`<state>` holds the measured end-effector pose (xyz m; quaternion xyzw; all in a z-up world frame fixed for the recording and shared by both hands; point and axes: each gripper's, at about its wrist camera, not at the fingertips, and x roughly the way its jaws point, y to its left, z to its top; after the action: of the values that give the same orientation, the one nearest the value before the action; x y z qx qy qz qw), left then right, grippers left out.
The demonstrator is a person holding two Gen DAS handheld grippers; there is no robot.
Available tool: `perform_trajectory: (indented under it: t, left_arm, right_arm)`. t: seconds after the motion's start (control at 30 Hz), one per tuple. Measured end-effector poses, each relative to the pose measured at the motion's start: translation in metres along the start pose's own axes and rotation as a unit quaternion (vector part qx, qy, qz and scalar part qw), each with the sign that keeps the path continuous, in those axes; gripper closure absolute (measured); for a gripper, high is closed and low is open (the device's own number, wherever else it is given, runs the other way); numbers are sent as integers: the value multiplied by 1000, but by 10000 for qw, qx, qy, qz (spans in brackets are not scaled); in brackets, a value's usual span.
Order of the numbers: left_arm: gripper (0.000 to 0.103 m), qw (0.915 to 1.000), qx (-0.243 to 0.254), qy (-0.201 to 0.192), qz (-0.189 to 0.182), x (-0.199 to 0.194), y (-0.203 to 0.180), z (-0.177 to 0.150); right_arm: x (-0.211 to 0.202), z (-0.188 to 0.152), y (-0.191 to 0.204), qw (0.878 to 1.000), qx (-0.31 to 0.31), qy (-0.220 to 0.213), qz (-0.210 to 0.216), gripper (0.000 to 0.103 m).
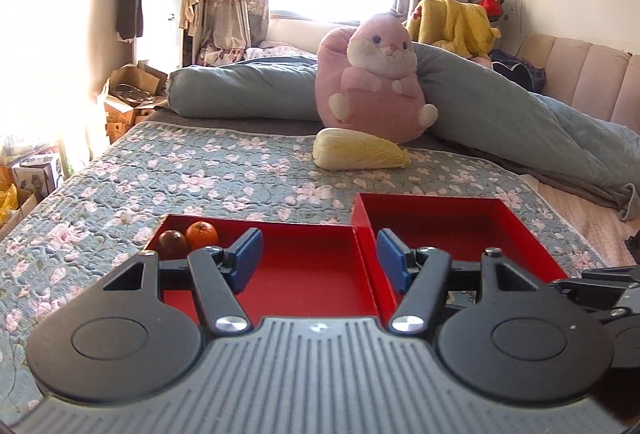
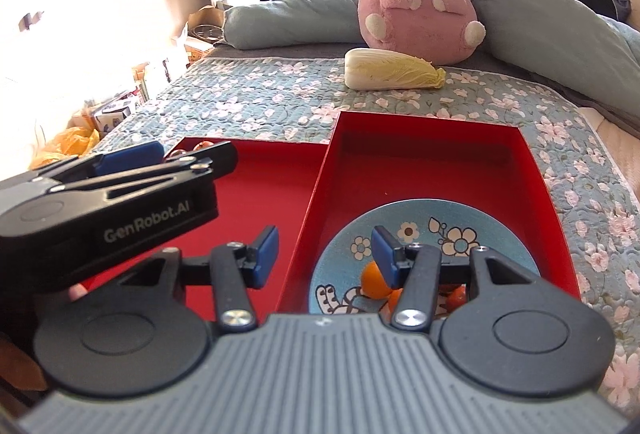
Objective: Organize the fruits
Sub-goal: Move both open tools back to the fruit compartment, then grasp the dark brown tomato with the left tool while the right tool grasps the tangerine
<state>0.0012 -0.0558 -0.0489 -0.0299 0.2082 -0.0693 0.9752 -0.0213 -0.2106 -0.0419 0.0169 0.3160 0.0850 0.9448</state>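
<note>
On the floral quilted bedspread, the left red cardboard tray holds a dark round fruit touching an orange mandarin in its far left corner. The left gripper hovers above it, jaws apart and empty. The right red tray holds a blue flower-painted plate with orange fruits, under the right gripper, jaws apart, gripping nothing. Farther off lies a pale napa cabbage before a pink plush toy.
</note>
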Motion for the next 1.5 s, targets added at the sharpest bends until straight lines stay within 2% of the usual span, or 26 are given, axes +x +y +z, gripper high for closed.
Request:
perform_trajectory:
  t: [0.27, 0.43, 0.57, 0.73, 1.0, 1.27, 1.5]
  left_arm:
    - [34, 9937, -346, 282, 1026, 21, 54, -8]
    - [34, 9886, -244, 320, 1453, 37, 80, -9]
    - [35, 9882, -66, 388, 1483, 54, 88, -10]
    - [36, 9889, 318, 421, 1391, 77, 81, -13]
    - [43, 9834, 20, 832, 1614, 120, 81, -21]
    - [43, 9778, -203, 1041, 1808, 157, 87, -20]
    - [43, 9704, -190, 1210, 2081, 178, 91, -23]
  right_arm:
    - [11, 14, 11, 9999, 12, -154, -10, 49]
    - [31, 35, 28, 9996, -32, -247, 146, 49]
    - [51, 52, 48, 9986, -235, -291, 371, 49]
    - [74, 68, 62, 9979, -297, -305, 496, 49]
    - [103, 75, 62, 9975, -427, -98, 551, 49]
    - [121, 86, 51, 9981, -318, -12, 523, 49]
    - [135, 84, 50, 9978, -334, 117, 552, 49]
